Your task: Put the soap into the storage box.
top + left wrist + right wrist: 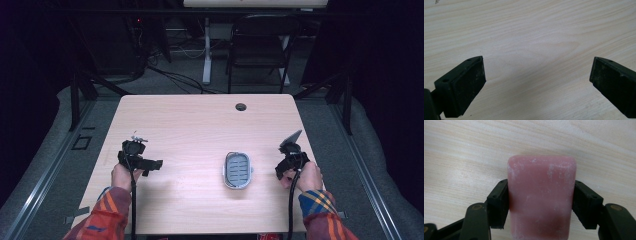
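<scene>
Between our right gripper's (541,202) jaws sits a pink soap bar (541,197), pinched at both sides above the table (461,157). Our left gripper (537,75) hangs wide apart, empty. We judge the soap dish (237,170) is its destination; placing remains.

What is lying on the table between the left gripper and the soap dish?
Nothing. In the high view, the stretch of table between the left gripper and the soap dish is bare wood. The left gripper view also shows bare wood between its open jaws.
</scene>
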Motion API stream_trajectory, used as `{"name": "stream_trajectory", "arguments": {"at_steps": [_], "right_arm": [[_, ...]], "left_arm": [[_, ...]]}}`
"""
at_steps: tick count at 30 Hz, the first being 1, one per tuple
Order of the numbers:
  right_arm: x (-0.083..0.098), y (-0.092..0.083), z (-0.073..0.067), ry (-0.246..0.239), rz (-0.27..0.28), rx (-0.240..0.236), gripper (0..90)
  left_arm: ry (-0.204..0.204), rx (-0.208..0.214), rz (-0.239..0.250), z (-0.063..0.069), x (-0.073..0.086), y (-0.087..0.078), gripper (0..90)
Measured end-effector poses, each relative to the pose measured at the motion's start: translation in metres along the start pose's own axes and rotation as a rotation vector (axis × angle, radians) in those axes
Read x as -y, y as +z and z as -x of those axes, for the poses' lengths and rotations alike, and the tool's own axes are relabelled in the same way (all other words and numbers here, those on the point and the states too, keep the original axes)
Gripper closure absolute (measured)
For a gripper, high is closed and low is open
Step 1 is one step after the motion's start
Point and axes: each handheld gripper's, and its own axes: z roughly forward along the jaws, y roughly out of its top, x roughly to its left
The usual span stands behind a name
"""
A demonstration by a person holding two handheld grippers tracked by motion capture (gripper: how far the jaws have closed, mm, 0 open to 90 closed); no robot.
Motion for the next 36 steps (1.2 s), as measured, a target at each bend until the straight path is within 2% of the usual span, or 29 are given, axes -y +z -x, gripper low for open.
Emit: {"name": "stream_trajectory", "arguments": {"at_steps": [5, 6, 8, 9, 11, 16, 18, 19, 20, 21, 22, 23, 26, 29, 30, 34, 35, 36], "right_arm": [[0.001, 0.002, -0.003, -0.004, 0.024, 0.002, 37.0], [0.0, 0.001, -0.003, -0.02, 0.008, 0.005, 37.0], [0.001, 0.002, -0.004, -0.031, 0.013, 0.017, 37.0], [0.0, 0.001, -0.004, -0.047, -0.008, 0.022, 37.1], [0.0, 0.002, -0.005, -0.035, 0.014, 0.018, 37.2], [0.0, -0.001, -0.005, -0.043, 0.019, 0.019, 37.4], [0.0, -0.005, -0.005, -0.064, -0.002, 0.031, 37.4], [0.0, -0.005, -0.004, -0.051, 0.012, 0.013, 37.4], [0.0, -0.007, -0.003, -0.058, 0.014, 0.018, 37.4], [0.001, -0.008, -0.004, -0.036, 0.043, 0.009, 37.5], [0.0, -0.012, -0.002, -0.052, 0.026, 0.015, 37.5], [0.0, -0.012, -0.002, -0.045, 0.049, 0.01, 37.5], [0.0, -0.017, -0.001, -0.043, 0.065, -0.005, 37.5], [0.0, -0.019, -0.001, -0.047, 0.06, -0.01, 37.5], [0.0, -0.02, -0.001, -0.048, 0.057, -0.025, 37.5], [-0.001, -0.027, 0.001, -0.048, 0.058, -0.022, 37.5], [-0.002, -0.029, 0.002, -0.065, 0.047, -0.024, 37.5], [-0.001, -0.03, 0.001, -0.038, 0.065, -0.034, 37.5]], "left_arm": [[-0.004, -0.003, 0.008, 0.0, 0.0, -0.001, 0.5], [-0.005, -0.006, 0.01, 0.001, 0.0, -0.001, 0.5], [-0.004, -0.006, 0.006, 0.001, 0.0, 0.0, 0.5], [0.0, -0.005, 0.004, 0.001, 0.0, 0.0, 0.5], [0.005, -0.004, 0.004, 0.001, 0.0, 0.0, 0.5], [0.003, -0.002, 0.005, 0.001, 0.0, -0.001, 0.5], [0.006, -0.003, 0.006, 0.001, 0.0, -0.001, 0.5], [0.007, -0.002, 0.004, 0.001, 0.0, -0.001, 0.5], [0.007, -0.002, 0.005, 0.001, 0.0, 0.0, 0.5], [0.007, -0.002, 0.006, 0.001, 0.0, 0.0, 0.5], [0.007, -0.002, 0.005, 0.001, 0.0, 0.0, 0.5], [0.006, -0.001, 0.004, 0.001, 0.0, 0.0, 0.5], [0.007, 0.0, 0.004, 0.002, 0.0, 0.0, 0.5], [0.012, 0.002, 0.006, 0.002, 0.0, 0.0, 0.5], [0.015, 0.004, 0.002, 0.002, 0.0, 0.0, 0.5], [0.02, 0.008, -0.001, 0.002, -0.001, 0.0, 0.4], [0.02, 0.008, -0.001, 0.002, -0.001, 0.0, 0.4], [0.023, 0.007, -0.001, 0.003, -0.001, 0.0, 0.4]]}}
